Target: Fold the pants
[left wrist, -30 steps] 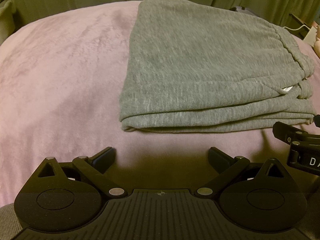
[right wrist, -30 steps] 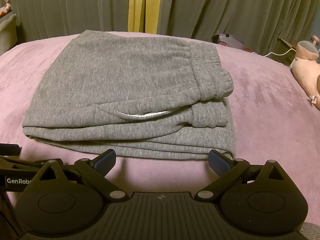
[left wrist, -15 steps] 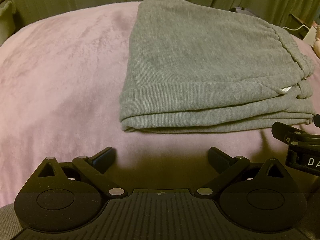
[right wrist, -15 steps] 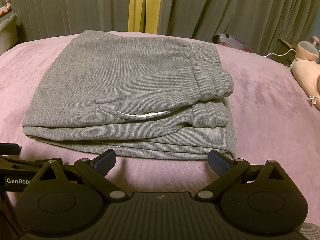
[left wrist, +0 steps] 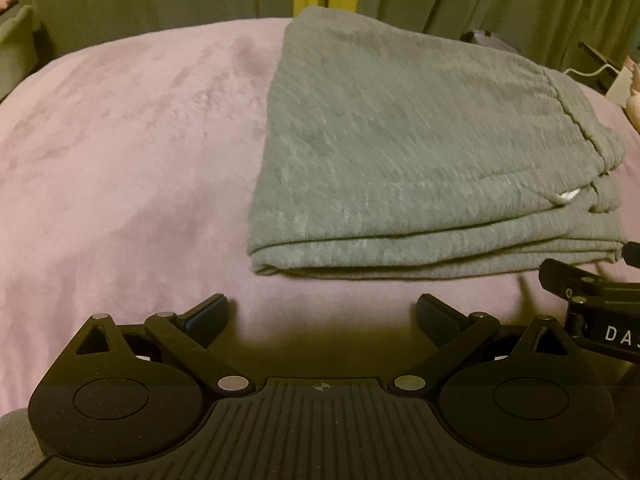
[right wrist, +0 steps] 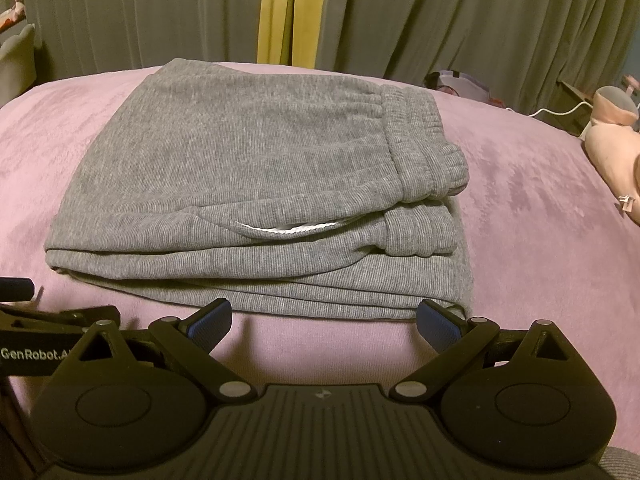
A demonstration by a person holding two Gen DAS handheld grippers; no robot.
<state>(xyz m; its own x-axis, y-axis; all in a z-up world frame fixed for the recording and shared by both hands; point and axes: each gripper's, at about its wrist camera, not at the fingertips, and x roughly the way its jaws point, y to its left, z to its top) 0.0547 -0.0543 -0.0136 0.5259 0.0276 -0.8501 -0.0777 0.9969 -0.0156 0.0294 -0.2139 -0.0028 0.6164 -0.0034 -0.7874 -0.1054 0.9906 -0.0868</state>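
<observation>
Grey sweatpants [left wrist: 420, 152] lie folded in a flat stack on the pink bed cover [left wrist: 120, 168]. In the right wrist view the pants [right wrist: 248, 184] show the elastic waistband at the right and a white pocket edge at the front. My left gripper [left wrist: 322, 314] is open and empty, just short of the stack's near left corner. My right gripper [right wrist: 324, 322] is open and empty, its fingertips level with the stack's near edge. Each gripper shows at the edge of the other's view.
Dark green curtains [right wrist: 460, 16] with a yellow gap hang behind the bed. A pink plush toy [right wrist: 612, 136] and a white cable lie at the right. A pale cushion [right wrist: 16, 52] stands at the far left.
The left wrist view has shifted slightly, so the pants sit a little higher and to the right. Both grippers stay open. The pants have not moved.
</observation>
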